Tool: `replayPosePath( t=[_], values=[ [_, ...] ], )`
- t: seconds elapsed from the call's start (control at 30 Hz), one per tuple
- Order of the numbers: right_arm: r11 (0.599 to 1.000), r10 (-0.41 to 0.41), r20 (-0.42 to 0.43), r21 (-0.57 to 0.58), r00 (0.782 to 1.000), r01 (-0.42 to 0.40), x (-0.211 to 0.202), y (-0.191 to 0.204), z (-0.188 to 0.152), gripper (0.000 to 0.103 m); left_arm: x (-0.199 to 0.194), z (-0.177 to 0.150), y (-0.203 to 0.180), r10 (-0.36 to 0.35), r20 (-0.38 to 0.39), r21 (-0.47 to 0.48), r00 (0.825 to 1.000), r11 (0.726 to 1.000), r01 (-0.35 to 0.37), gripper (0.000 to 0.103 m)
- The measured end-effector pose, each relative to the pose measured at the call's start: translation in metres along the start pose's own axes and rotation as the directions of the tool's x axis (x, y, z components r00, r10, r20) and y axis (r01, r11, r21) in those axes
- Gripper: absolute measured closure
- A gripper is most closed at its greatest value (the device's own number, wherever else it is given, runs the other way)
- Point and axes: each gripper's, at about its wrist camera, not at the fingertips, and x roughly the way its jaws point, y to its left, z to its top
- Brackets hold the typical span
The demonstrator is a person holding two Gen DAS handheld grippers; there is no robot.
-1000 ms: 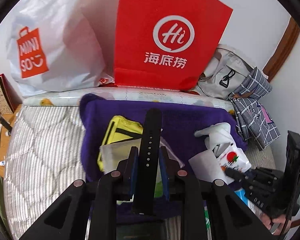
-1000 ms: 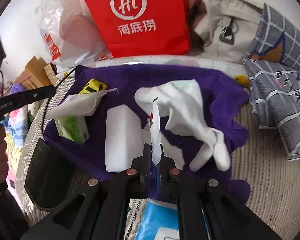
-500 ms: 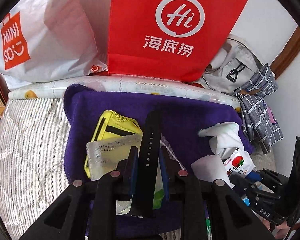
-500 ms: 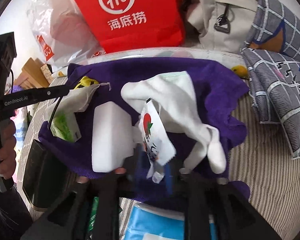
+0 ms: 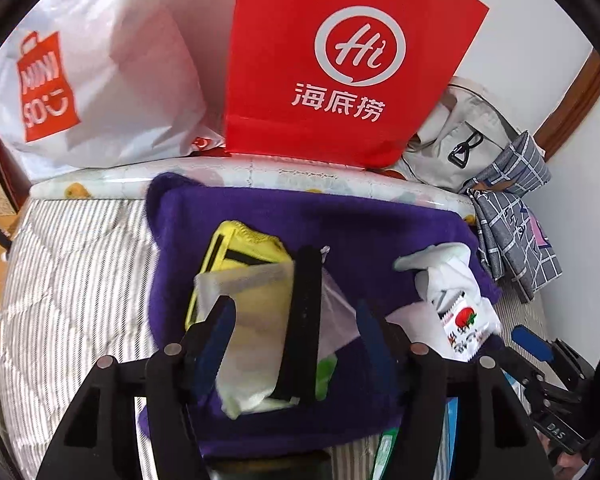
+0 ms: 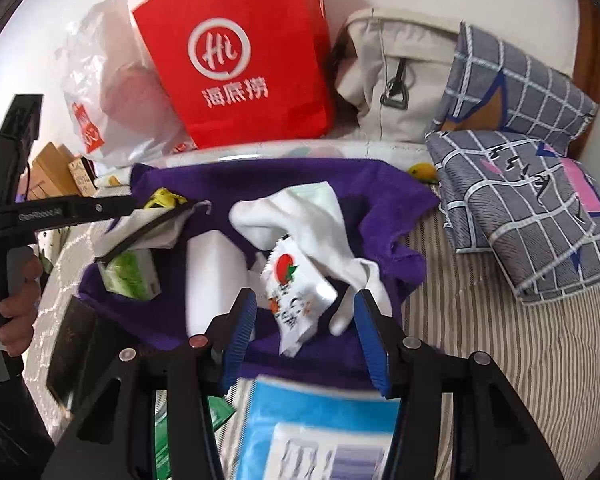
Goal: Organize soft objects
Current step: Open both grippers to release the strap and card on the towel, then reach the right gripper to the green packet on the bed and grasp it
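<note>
A purple towel (image 5: 340, 220) (image 6: 360, 184) lies on the striped bed. On it lie a yellow pouch (image 5: 240, 248), a translucent bag (image 5: 252, 320), a green packet (image 6: 132, 276), a white block (image 6: 216, 276), white socks (image 6: 300, 220) (image 5: 448, 268) and a strawberry snack packet (image 6: 296, 300) (image 5: 460, 324). My left gripper (image 5: 296, 320) is open; a black watch strap (image 5: 304, 320) lies between its fingers on the bag. My right gripper (image 6: 304, 324) is open, and the snack packet lies loose between its fingers.
A red Haidilao bag (image 5: 340, 60) (image 6: 240, 60), a white Miniso bag (image 5: 80, 80), a grey backpack (image 6: 396, 76) and checked pillows (image 6: 532, 184) line the back of the bed. A blue-white pack (image 6: 320, 432) lies under my right gripper.
Both grippers opened. The left let go of the black strap, which now rests on the bag. The right let go of the snack packet, which dropped onto the towel by the socks.
</note>
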Motion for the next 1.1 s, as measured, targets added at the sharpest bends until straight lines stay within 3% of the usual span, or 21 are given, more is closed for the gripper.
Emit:
replayPosePath(
  t=[0.43, 0.6, 0.7, 0.77, 0.9, 1.1],
  values=[
    [0.998, 0.054, -0.029, -0.008, 0.998, -0.055, -0.034, 0.076, -0.065, 0.053, -0.063, -0.055, 0.035, 0.037, 0.049, -0.028, 0.998, 0.999, -0.035, 0.039],
    [1.000, 0.005, -0.054, -0.011, 0.999, -0.005, -0.031, 0.101, -0.088, 0.053, -0.080, -0.082, 0.052, 0.062, 0.068, -0.036, 0.996, 0.998, -0.059, 0.039],
    [0.998, -0.025, -0.083, 0.055, 0.996, 0.030, -0.022, 0.107, -0.101, 0.052, -0.086, -0.095, 0.061, 0.076, 0.081, -0.046, 0.994, 0.996, -0.072, 0.039],
    [0.995, 0.008, -0.089, 0.100, 0.996, 0.001, -0.015, 0.113, -0.109, 0.052, -0.087, -0.103, 0.068, 0.074, 0.082, -0.054, 0.994, 0.996, -0.070, 0.039],
    [0.992, -0.061, -0.121, 0.098, 0.991, 0.073, 0.003, 0.123, -0.116, 0.053, -0.085, -0.112, 0.078, 0.070, 0.073, -0.048, 0.995, 0.997, -0.067, 0.039],
    [0.984, -0.095, -0.142, 0.137, 0.985, 0.114, 0.023, 0.123, -0.116, 0.052, -0.077, -0.120, 0.092, 0.078, 0.062, -0.048, 0.995, 0.996, -0.075, 0.039]
  ],
)
